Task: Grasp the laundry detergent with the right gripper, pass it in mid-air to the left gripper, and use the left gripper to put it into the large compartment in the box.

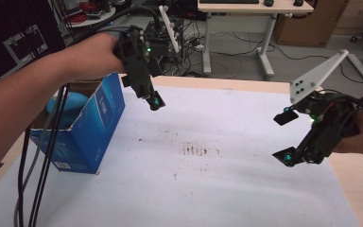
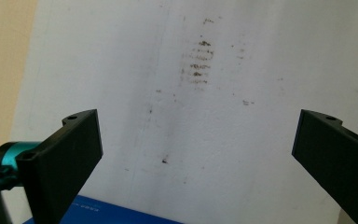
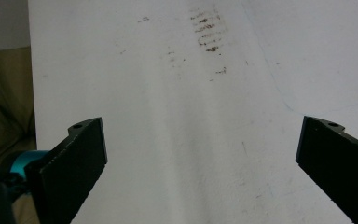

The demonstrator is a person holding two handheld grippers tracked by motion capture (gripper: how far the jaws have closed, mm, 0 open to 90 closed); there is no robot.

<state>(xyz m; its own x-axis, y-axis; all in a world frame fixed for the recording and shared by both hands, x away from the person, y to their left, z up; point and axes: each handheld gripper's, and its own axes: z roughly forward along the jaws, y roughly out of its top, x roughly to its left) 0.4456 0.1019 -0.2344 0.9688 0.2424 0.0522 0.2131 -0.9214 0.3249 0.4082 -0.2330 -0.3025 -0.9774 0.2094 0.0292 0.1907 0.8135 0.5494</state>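
Both tools hang wide open and empty; we judge the left tool (image 1: 153,100), beside the blue box (image 1: 82,125) at the counter's left edge, could tip it, while the right tool (image 1: 286,137) hovers near the right edge.

We note a wooden table (image 1: 354,165) covered by a white sheet (image 1: 217,189) bearing brown smudges (image 1: 199,150) near its middle. Beyond the far edge we see a grey floor (image 1: 236,61) strewn with cables (image 1: 189,47), a white-legged desk (image 1: 255,9) carrying a keyboard (image 1: 229,1), and a cardboard box (image 1: 312,23) beside it. We find the lighting dim and even.
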